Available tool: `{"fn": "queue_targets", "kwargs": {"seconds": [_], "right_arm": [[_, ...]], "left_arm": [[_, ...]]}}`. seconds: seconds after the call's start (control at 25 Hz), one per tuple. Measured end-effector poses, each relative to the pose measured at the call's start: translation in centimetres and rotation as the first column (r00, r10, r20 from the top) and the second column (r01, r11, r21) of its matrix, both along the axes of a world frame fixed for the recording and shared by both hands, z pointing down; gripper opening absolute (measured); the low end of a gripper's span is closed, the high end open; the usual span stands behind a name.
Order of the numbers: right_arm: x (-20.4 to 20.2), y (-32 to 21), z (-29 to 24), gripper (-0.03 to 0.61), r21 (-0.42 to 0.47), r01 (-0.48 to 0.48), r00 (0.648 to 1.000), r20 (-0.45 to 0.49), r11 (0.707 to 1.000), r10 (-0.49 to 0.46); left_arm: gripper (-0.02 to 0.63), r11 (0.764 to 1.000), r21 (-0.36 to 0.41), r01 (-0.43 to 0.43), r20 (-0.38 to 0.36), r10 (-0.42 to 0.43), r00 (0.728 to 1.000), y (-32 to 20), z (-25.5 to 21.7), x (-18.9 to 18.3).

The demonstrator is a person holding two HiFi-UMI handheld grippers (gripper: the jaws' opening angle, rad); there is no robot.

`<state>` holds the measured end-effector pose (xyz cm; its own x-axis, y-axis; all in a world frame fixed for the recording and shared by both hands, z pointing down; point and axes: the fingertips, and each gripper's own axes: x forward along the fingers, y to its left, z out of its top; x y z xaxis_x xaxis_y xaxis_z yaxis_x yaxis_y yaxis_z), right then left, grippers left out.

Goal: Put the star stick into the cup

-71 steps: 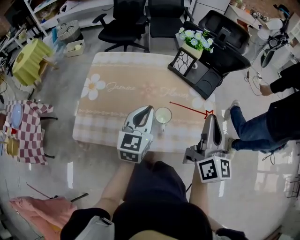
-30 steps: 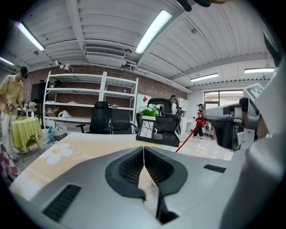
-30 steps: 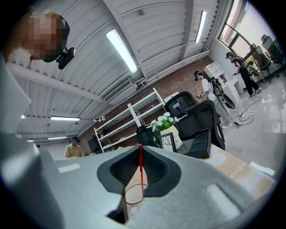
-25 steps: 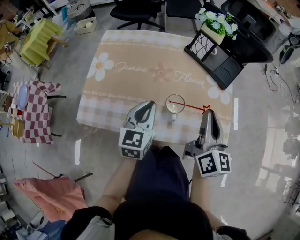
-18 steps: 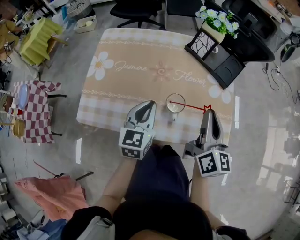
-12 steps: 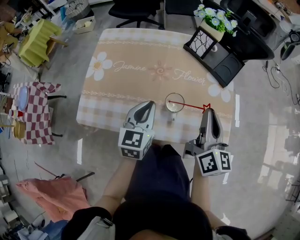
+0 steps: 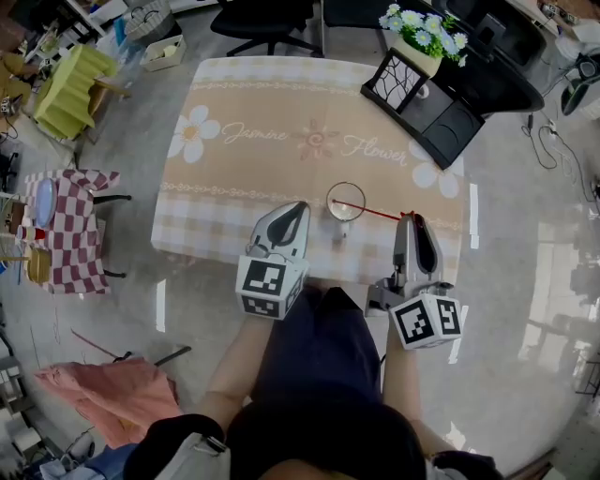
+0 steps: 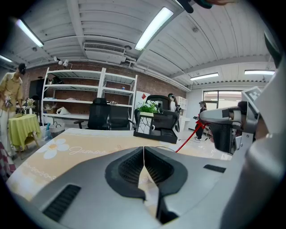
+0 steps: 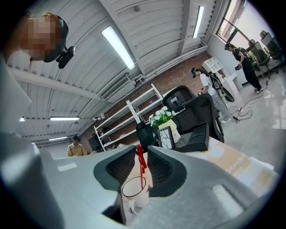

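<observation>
A clear glass cup (image 7: pixel 345 202) stands near the table's front edge. The thin red star stick (image 7: pixel 375 211) leans with its plain end inside the cup and its star end (image 7: pixel 406 217) between the tips of my right gripper (image 7: pixel 410 223). In the right gripper view the stick (image 9: pixel 140 163) rises from the cup (image 9: pixel 135 193) through the gap of my right gripper (image 9: pixel 142 157), whose jaws are opening and stand clear of it. My left gripper (image 7: pixel 298 208) is shut and empty, just left of the cup. The left gripper view shows the stick (image 8: pixel 185 140) to the right.
The table (image 7: pixel 244 112) has a beige flowered cloth. A black frame stand (image 7: pixel 398 82) with a flower pot (image 7: pixel 412 28) sits at its far right corner. Office chairs (image 7: pixel 267 14) stand behind it, and a checked stool (image 7: pixel 66 230) stands at the left.
Since the earliest frame the stick's plain end has gone into the cup. Over the last second the stick and both grippers have hardly shifted.
</observation>
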<state>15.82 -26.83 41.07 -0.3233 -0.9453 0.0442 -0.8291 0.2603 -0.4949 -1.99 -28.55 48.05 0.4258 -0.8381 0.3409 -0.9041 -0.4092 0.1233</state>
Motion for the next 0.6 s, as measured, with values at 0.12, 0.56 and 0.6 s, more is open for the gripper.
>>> {"fn": "queue_targets", "kwargs": {"seconds": [0.12, 0.56, 0.6], "right_arm": [[-0.2, 0.2, 0.0, 0.113, -0.002, 0.012, 1.000, 0.000, 1.000, -0.012], [1.2, 0.8, -1.9, 0.163, 0.042, -0.014, 1.000, 0.024, 0.999, 0.013], [1.4, 0.8, -2.2, 0.163, 0.049, -0.022, 0.999, 0.030, 0.999, 0.021]], "left_arm": [[0.012, 1.000, -0.002, -0.004, -0.002, 0.004, 1.000, 0.2, 0.1, 0.2], [0.012, 0.999, 0.018, -0.038, -0.009, 0.038, 0.999, 0.0, -0.8, 1.6], [0.012, 0.999, 0.021, -0.043, -0.010, 0.043, 0.999, -0.1, -0.9, 1.8]]}}
